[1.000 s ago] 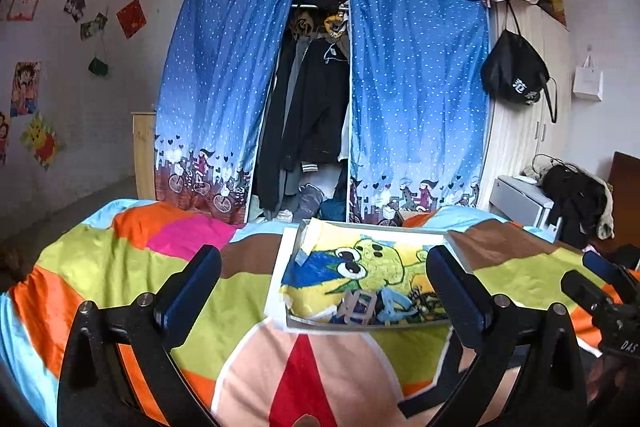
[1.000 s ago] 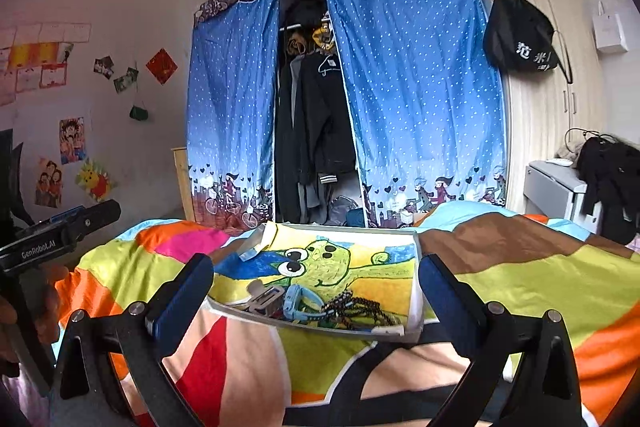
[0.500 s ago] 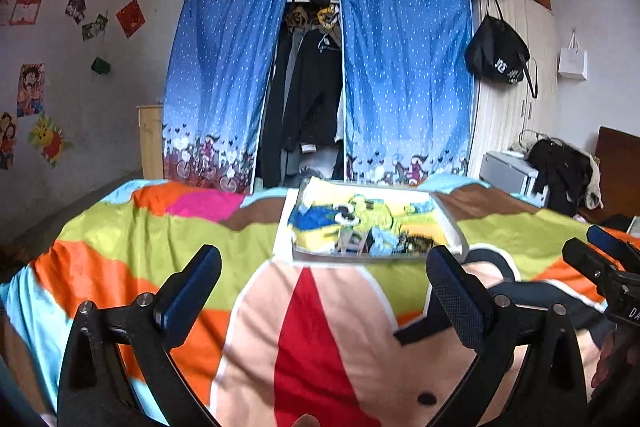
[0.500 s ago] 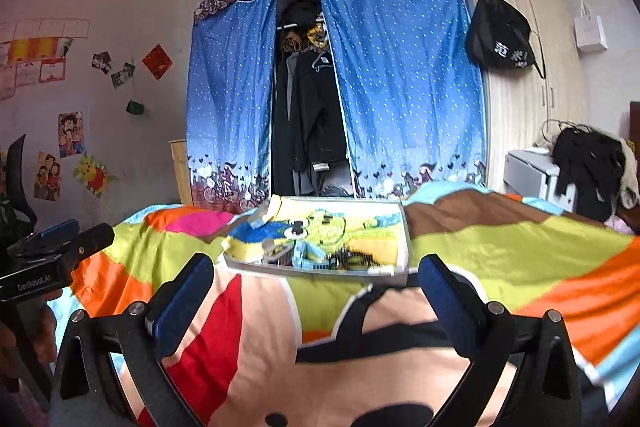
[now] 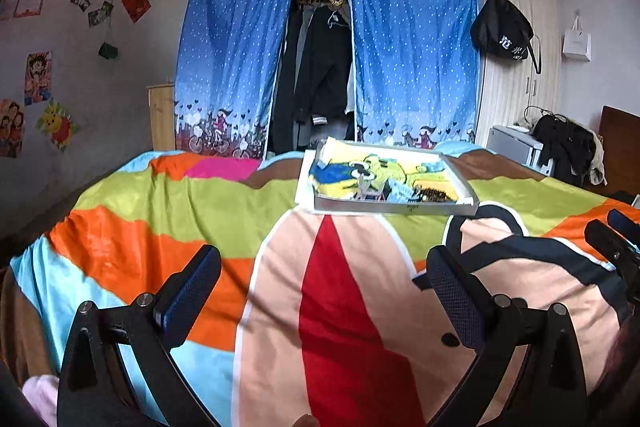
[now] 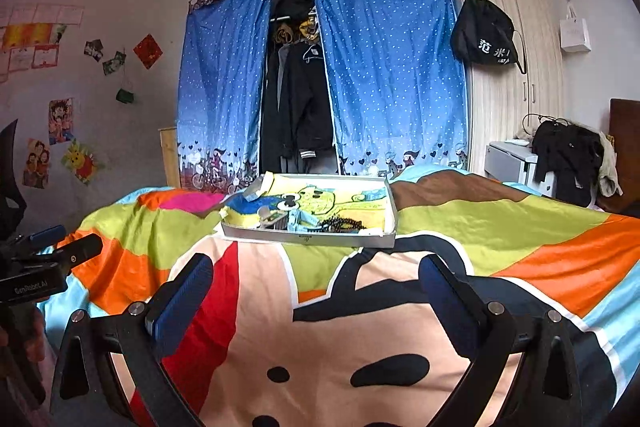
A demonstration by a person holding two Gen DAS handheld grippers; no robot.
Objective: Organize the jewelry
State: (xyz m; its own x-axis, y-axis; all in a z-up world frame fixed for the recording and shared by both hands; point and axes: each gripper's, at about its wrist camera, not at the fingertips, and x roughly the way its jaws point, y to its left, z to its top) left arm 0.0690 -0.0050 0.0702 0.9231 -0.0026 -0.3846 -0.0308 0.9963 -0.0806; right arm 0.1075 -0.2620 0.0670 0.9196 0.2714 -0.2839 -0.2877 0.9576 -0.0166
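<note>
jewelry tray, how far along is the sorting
Nothing looks sorted yet: the dark beaded strand and the blue pieces lie bunched at the near edge of the tray on the bedspread. Nothing is in hand; the left gripper and right gripper are open, short of the tray. The whole job is left.

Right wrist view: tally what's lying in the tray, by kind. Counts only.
Dark bead strand: 1
Light blue band: 1
Grey metallic piece: 1
Total: 3 that can be told apart in the tray; the pieces are small and bunched at its near edge, so more may be hidden.
</note>
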